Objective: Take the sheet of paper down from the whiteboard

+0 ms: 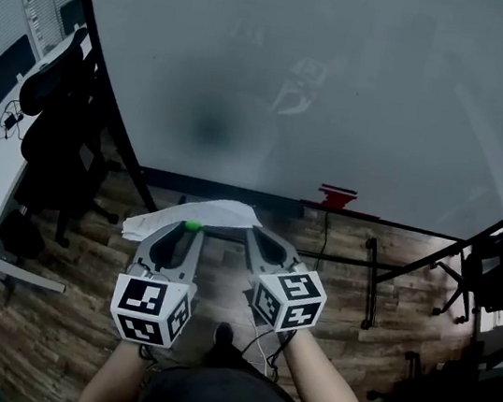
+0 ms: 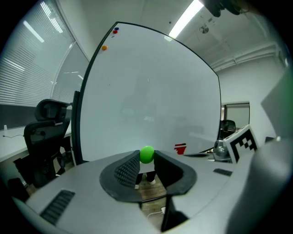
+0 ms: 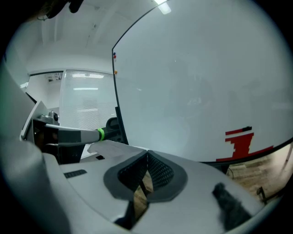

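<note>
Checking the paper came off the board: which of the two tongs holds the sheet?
The right tongs: they are shut on an edge of the sheet. The left tongs pinch only a small green ball.

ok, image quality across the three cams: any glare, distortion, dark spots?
Head view: dim overall, a dark patch on the whiteboard, its frame bowed by the lens. Left gripper view: strong fisheye, black corners, ceiling light blown out, green ball between the jaws sharp. Right gripper view: same fisheye, whiteboard evenly bright, paper at the closed jaws pale against it.
</note>
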A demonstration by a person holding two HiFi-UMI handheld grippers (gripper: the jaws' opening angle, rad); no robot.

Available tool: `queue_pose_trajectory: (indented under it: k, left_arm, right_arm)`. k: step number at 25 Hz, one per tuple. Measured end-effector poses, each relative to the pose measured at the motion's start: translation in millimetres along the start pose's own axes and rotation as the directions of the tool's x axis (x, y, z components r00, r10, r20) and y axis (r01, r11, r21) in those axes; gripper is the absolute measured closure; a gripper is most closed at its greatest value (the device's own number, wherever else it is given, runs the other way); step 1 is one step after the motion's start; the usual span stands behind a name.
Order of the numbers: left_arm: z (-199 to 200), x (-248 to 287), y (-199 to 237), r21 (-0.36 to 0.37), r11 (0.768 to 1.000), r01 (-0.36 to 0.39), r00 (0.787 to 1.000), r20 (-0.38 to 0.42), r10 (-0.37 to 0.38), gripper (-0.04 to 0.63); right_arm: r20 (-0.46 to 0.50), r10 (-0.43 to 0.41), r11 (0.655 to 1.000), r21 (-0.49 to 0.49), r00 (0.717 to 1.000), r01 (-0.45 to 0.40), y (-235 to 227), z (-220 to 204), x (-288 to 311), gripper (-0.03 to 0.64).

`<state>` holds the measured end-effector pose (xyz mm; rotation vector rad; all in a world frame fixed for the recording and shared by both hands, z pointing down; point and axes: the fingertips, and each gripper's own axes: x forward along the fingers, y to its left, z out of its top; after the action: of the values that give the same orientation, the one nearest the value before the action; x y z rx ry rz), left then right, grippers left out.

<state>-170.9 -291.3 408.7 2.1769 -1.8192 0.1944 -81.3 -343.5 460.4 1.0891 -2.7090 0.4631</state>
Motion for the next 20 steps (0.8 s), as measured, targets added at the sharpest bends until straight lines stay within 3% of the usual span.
queue_pose_trajectory:
  k: [12,20]
  left_arm:
    - [-45,-123,2,0.006,0.996,0.089,0.996,-0.023,-0.089,0.491]
    - [-85,-193,-14,-0.014,0.988,0.156,0.987,-0.045,-0.156,0.491]
  right_arm:
    - [-0.009,-0.115,0.993,0.019,0.993,0.116,82,-48,-79,0.595]
    - [-0.026,-0.228,0.973,0.027,0.973,0.228,117,-90,-153,0.595]
